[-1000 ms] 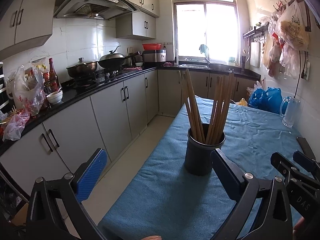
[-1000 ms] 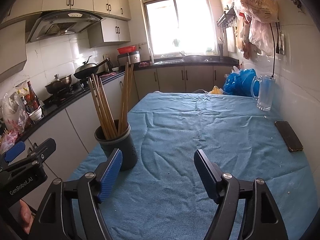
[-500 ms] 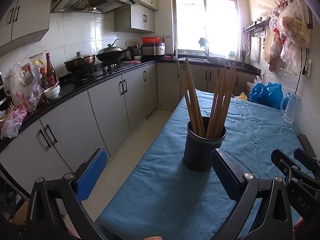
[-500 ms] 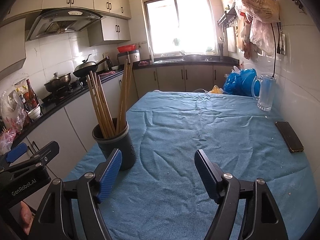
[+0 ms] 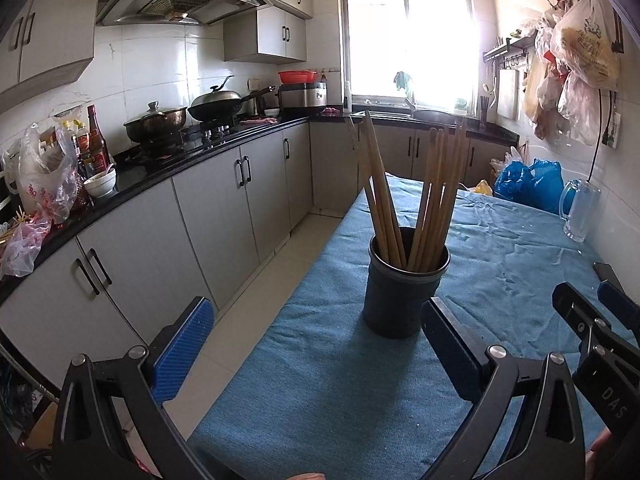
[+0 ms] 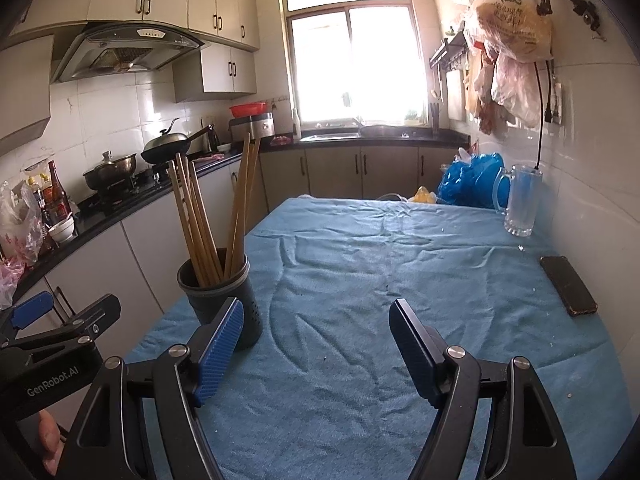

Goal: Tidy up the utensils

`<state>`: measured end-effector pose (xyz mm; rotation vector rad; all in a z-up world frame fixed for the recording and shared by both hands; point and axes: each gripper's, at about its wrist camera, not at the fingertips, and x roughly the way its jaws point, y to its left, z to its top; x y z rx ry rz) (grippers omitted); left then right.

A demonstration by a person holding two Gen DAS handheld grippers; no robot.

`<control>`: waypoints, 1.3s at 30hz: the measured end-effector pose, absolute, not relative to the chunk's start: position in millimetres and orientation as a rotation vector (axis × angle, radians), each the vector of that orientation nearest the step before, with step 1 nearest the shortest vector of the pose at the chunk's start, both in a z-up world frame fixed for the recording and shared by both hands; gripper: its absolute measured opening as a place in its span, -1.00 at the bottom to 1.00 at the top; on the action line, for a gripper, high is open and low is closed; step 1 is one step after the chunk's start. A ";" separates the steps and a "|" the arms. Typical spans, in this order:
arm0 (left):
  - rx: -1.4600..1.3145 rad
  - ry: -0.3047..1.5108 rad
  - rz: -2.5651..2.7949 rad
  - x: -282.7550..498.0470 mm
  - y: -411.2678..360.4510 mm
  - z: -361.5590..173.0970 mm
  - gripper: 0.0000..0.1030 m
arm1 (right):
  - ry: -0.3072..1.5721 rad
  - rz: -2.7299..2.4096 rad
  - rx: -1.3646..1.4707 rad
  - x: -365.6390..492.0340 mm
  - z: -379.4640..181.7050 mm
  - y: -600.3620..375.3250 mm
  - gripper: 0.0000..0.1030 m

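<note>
1. since a second ago the left gripper [image 5: 316,332] is sitting slightly nearer the dark round plastic holder [image 5: 402,288] of wooden chopsticks [image 5: 434,200].
2. its jaws are standing wide apart, empty; the holder is standing just ahead of its right finger.
3. the right gripper [image 6: 316,334] is gaping empty, the holder behind its left finger, on the blue cloth-covered table [image 6: 400,280].

The holder [image 6: 220,296] stands upright on the table [image 6: 360,272] near its left edge, with the chopsticks [image 6: 200,220] inside it (leaning outward). The mug [image 6: 520,204] stands at the far right; the phone [image 6: 568,290] lies nearer, beside the wall.
</note>
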<state>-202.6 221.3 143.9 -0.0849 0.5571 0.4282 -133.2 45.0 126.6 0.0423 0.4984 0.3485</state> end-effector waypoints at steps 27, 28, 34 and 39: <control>-0.100 0.568 0.425 -196.8 223.6 137.7 0.99 | 0.455 0.328 0.006 -138.4 124.1 50.3 0.60; -0.101 0.569 0.425 -196.3 223.6 137.5 0.99 | 0.453 0.327 0.005 -138.6 124.1 50.8 0.61; -0.103 0.572 0.427 -196.1 225.6 135.6 0.99 | 0.454 0.328 0.002 -139.2 124.1 51.5 0.62; -0.105 0.573 0.429 -196.3 225.8 135.0 0.99 | 0.454 0.332 -0.003 -139.3 124.4 53.2 0.63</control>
